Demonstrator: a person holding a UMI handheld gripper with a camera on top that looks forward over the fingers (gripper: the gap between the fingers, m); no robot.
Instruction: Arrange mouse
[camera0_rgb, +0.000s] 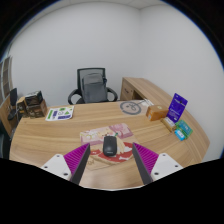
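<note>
A black mouse (110, 146) lies on the wooden desk (60, 138), just ahead of my gripper (111, 165) and centred between the finger lines. It rests at the near edge of a pinkish printed mat (97, 136). My fingers stand wide apart with the magenta pads (76, 158) showing on both sides; nothing is held between them. The mouse is a little beyond the fingertips, not touched by either.
A grey office chair (91, 86) stands behind the desk. Boxes (33, 103) sit at the far left, a round disc (131, 107) and a brown box (156, 112) at the far right, with a purple card (177, 106) and a teal packet (182, 130).
</note>
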